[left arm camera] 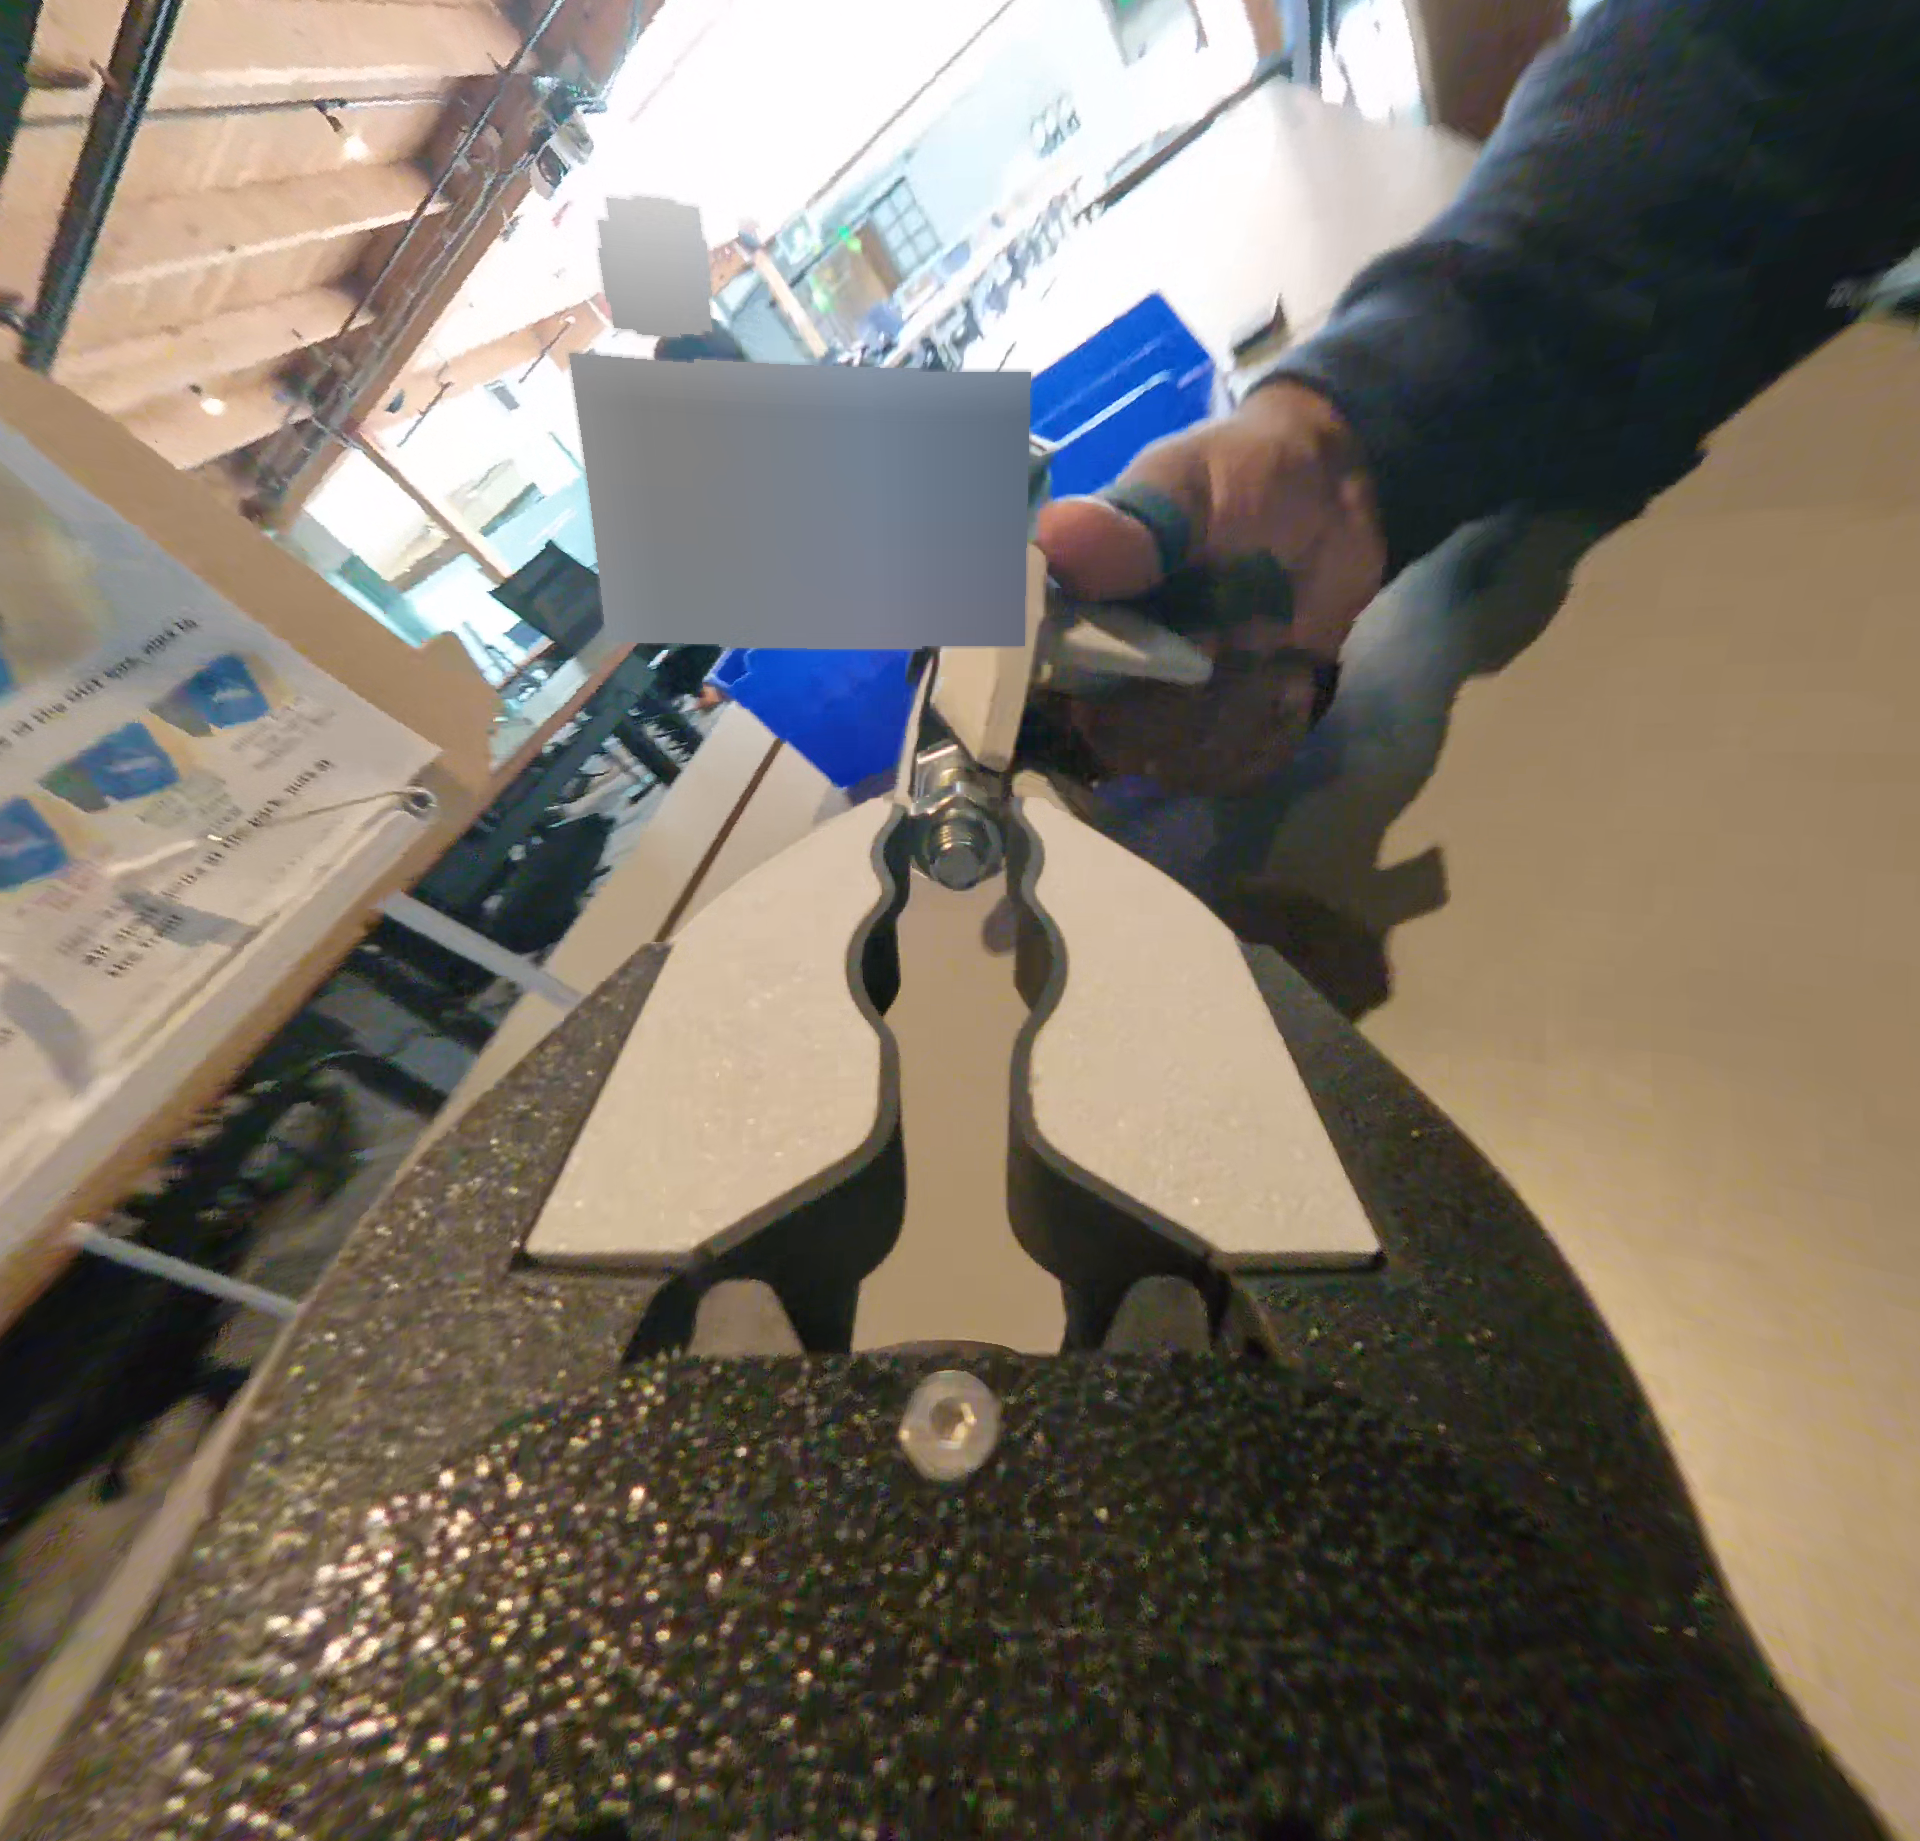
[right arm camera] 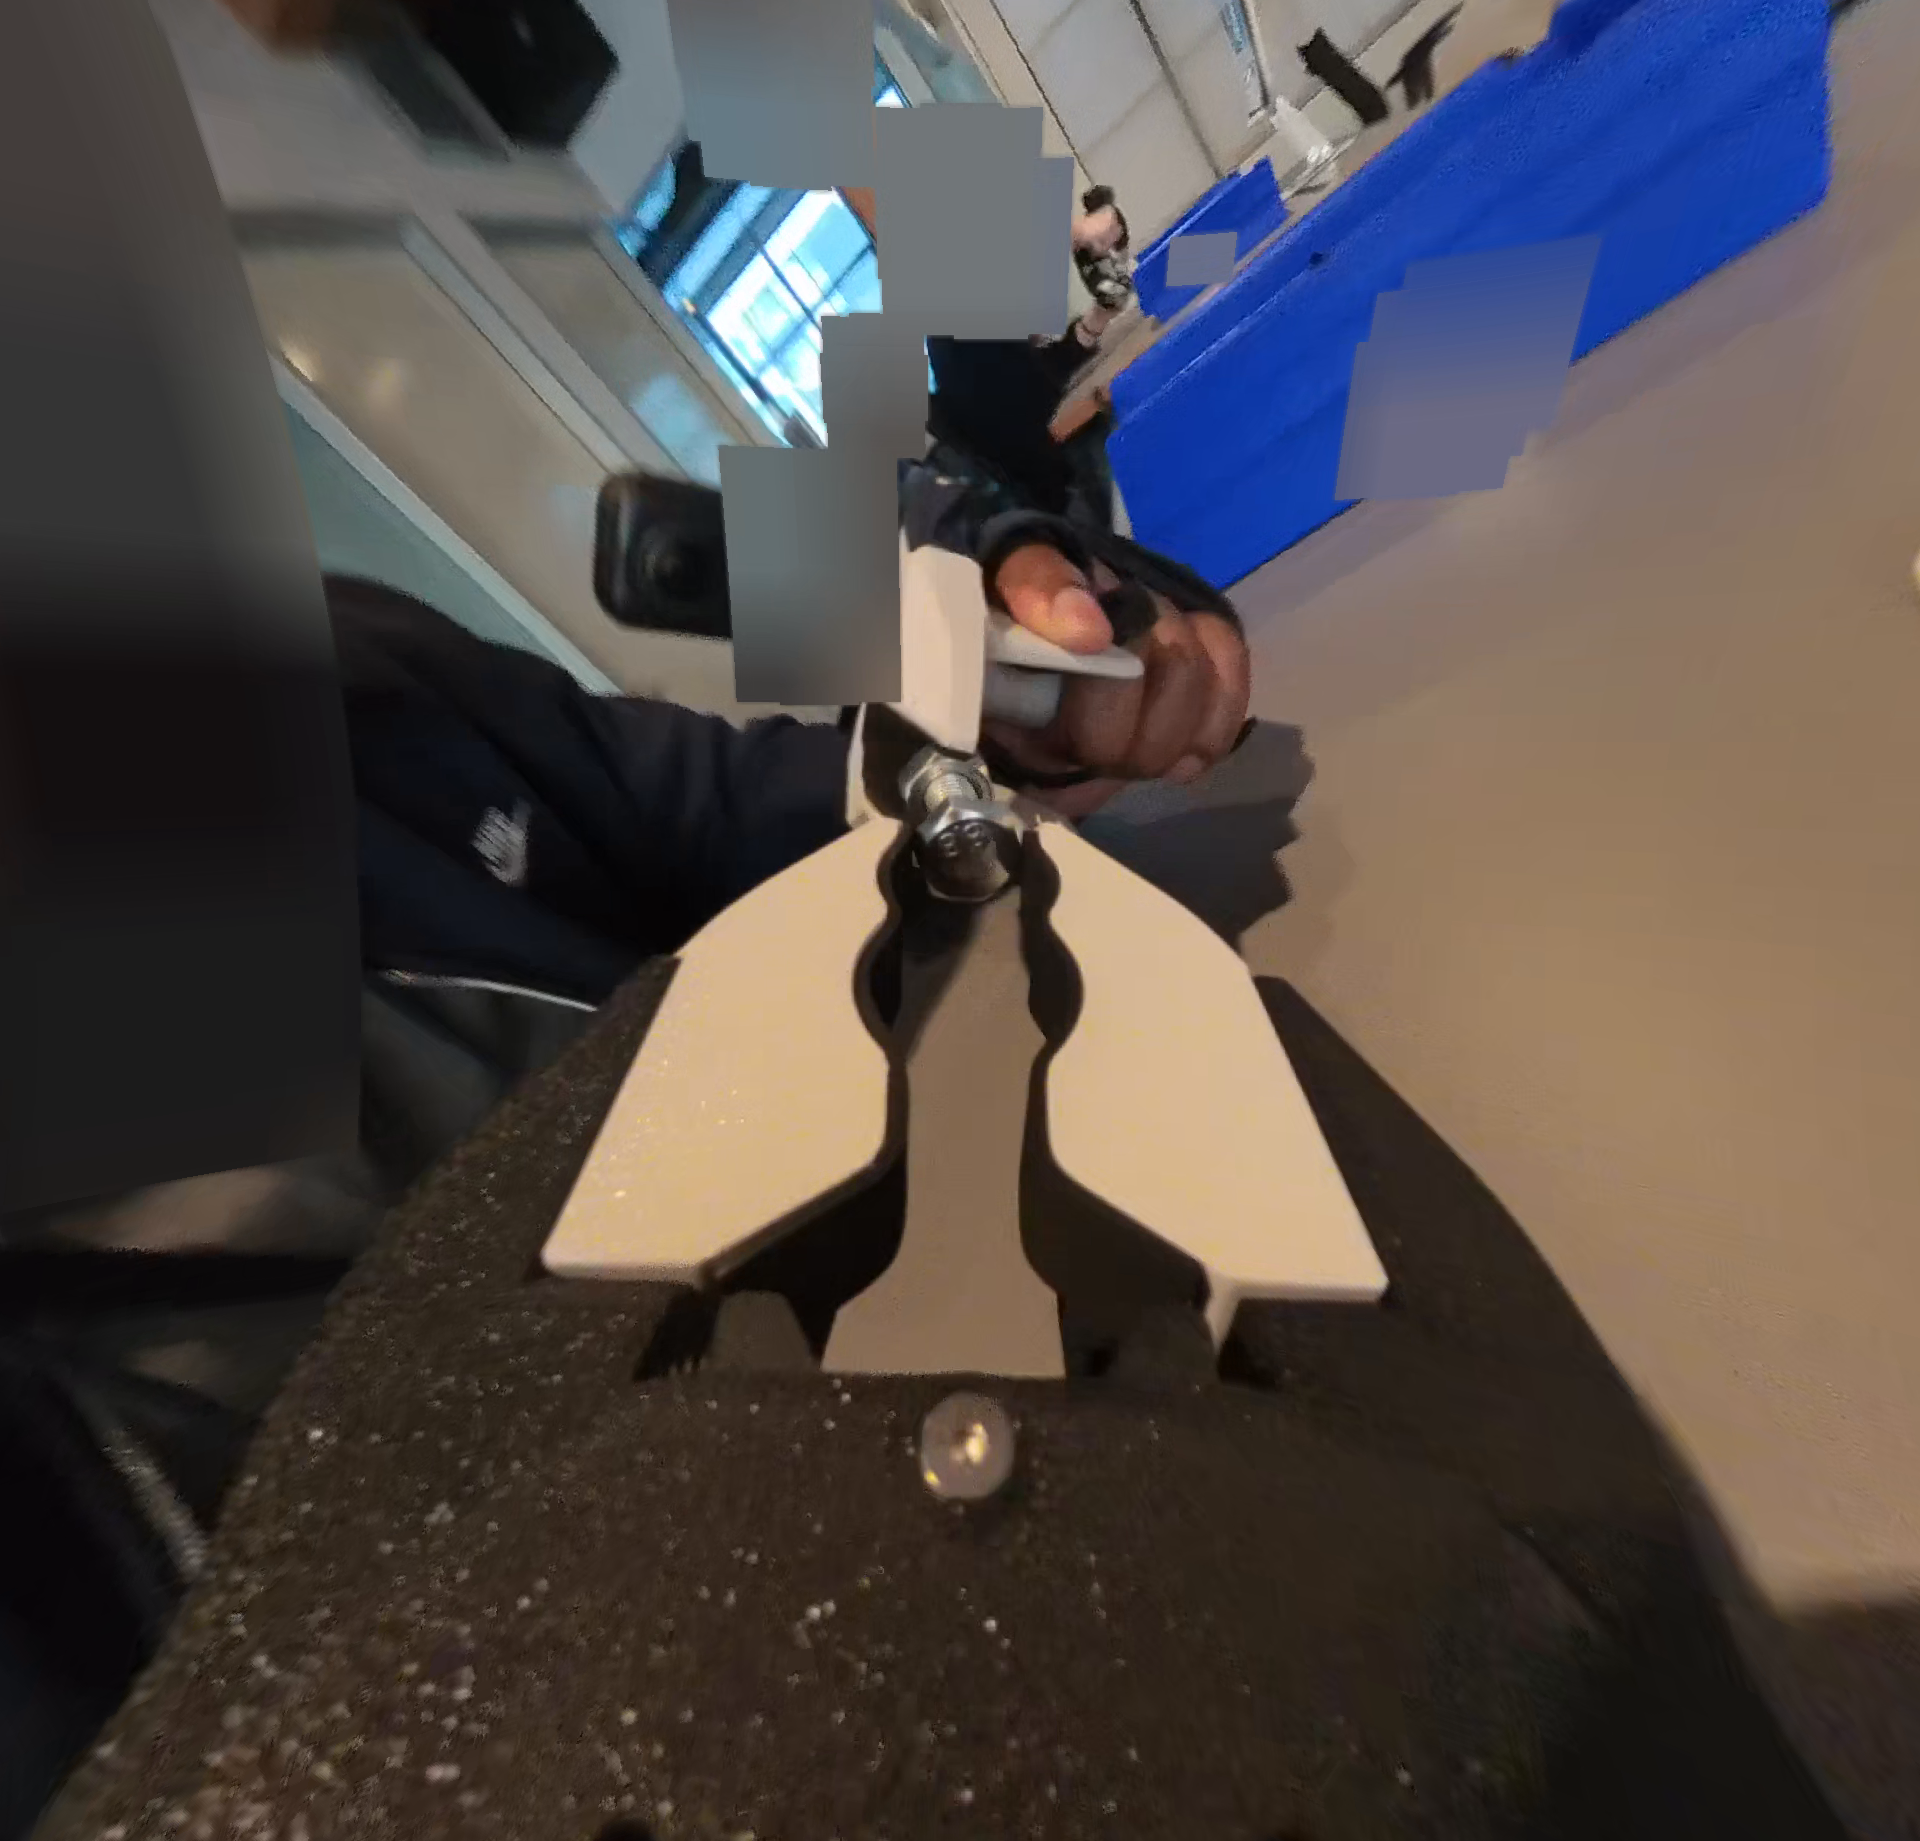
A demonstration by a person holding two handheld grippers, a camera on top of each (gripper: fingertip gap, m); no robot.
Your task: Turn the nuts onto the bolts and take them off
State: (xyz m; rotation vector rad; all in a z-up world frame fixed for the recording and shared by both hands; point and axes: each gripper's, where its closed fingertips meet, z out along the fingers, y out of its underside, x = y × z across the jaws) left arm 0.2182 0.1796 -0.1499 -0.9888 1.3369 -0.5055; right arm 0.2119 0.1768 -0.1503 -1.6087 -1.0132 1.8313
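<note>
A silver bolt with a nut on it is held between my two grippers, above the beige table (left arm camera: 1662, 856). In the left wrist view my left gripper (left arm camera: 958, 835) is shut on the nut (left arm camera: 961, 848), with the bolt's threaded end pointing at the camera. The right gripper's white finger (left arm camera: 987, 690) and the hand holding it (left arm camera: 1226, 544) show beyond. In the right wrist view my right gripper (right arm camera: 961, 851) is shut on the bolt's hex head (right arm camera: 961, 846). The nut (right arm camera: 930, 778) sits just behind it, between the left gripper's white fingers (right arm camera: 940, 638).
Blue bins (right arm camera: 1351, 357) stand on the table (right arm camera: 1558, 856) behind the grippers; one also shows in the left wrist view (left arm camera: 1122, 378). A printed sheet on a cardboard board (left arm camera: 156, 752) stands at the left. A dark sleeve (right arm camera: 582, 783) and a black camera (right arm camera: 665, 570) are close by.
</note>
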